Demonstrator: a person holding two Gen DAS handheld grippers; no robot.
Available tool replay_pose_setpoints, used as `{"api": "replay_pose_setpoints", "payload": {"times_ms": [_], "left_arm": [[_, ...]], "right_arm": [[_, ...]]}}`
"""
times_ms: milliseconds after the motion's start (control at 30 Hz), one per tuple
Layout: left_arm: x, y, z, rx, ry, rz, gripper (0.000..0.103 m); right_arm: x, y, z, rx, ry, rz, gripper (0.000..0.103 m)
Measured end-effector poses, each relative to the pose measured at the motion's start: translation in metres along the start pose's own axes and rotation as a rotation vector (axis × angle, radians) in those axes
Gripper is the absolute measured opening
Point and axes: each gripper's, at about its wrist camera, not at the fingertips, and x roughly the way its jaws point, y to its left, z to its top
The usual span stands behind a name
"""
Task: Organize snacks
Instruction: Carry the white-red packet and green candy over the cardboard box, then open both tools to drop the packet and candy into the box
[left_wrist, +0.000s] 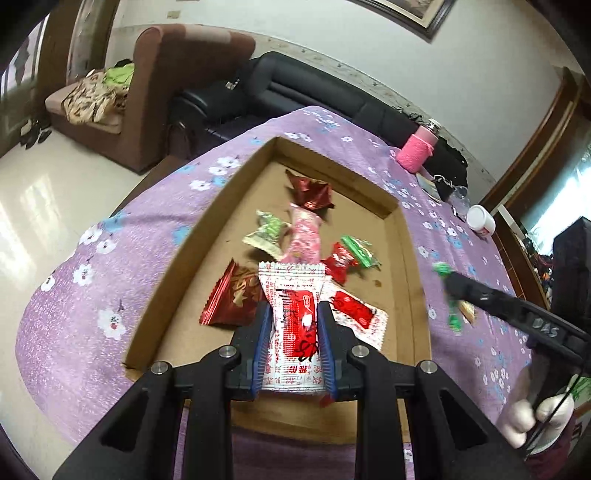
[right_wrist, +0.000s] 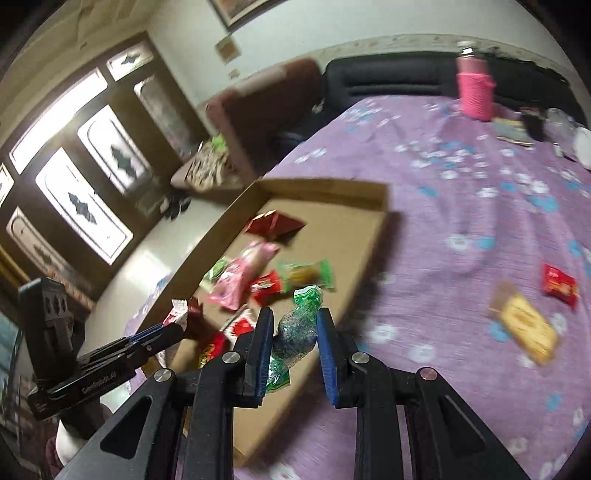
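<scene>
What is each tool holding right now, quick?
Left tool: closed on a red-and-white snack packet, over the cardboard tray.
Right tool: holding a green-wrapped candy between its fingers.

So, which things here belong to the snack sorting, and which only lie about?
Job:
cardboard tray
white-red packet in left tool
green candy in right tool
loose snacks on cloth: red packet, yellow biscuit

Lying about:
pink bottle
white jar

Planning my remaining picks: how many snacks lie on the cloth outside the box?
2: a red packet far right on the cloth and a yellow biscuit packet just below-left of it. Others may lie out of view.
</scene>
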Motion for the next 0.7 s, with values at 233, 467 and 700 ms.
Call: {"api": "replay_pose_setpoints", "payload": {"times_ms": [233, 467, 700], "left_arm": [[0.009, 0.001, -0.001, 0.006, 0.039, 0.007, 0.024], [0.02, -0.001, 0.002, -0.009, 0.063, -0.01, 0.033], [-0.005, -0.007, 0.007, -0.014, -0.016, -0.047, 0.052]], "right_arm": [[0.06, 0.023, 0.008, -0.073, 0.091, -0.083, 0.026], [0.082, 0.014, 0.017, -0.075, 0.109, -0.161, 0.026], [0.037, 0.008, 0.017, -0.04, 0.014, -0.116, 0.041]]}}
